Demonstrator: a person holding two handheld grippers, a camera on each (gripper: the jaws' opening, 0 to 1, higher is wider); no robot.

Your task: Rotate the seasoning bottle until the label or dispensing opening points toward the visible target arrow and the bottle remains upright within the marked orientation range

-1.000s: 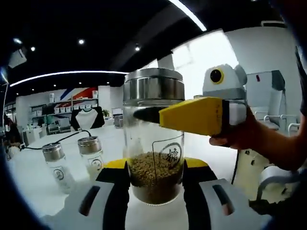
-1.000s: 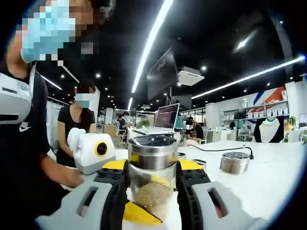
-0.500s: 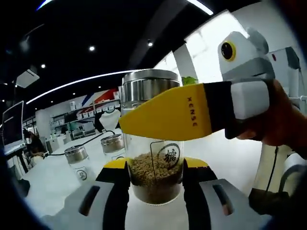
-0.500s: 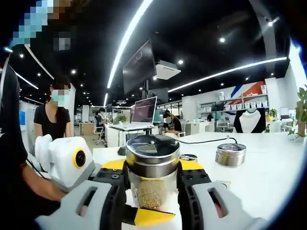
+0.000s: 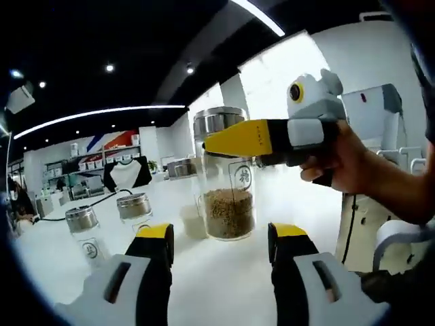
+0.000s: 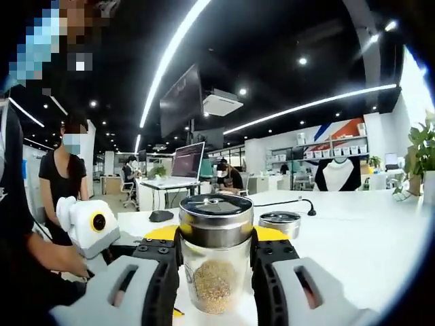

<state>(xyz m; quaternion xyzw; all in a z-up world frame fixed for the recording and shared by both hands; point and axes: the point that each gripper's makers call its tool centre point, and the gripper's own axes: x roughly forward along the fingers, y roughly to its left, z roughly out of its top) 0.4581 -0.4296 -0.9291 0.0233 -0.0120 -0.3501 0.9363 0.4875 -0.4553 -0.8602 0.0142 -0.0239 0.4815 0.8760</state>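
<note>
White tabletop (image 5: pixel 224 272) in a bright open office, carrying an upright clear glass seasoning bottle (image 5: pixel 228 175) with a steel cap, brown granules and a round printed label, plus two smaller steel-capped shakers (image 5: pixel 109 221) well off to one side. Left gripper (image 5: pixel 221 239) spread wide, jaws apart and clear of the bottle, just short of it. Right gripper (image 6: pixel 215 250) clamped on that same bottle just under the cap, yellow-tipped jaws pressed to the glass on both sides, seen from the left gripper view gripping at cap height.

Open-plan office: desks, laptop (image 6: pixel 187 160), seated workers, strip lights (image 6: pixel 165 63).
</note>
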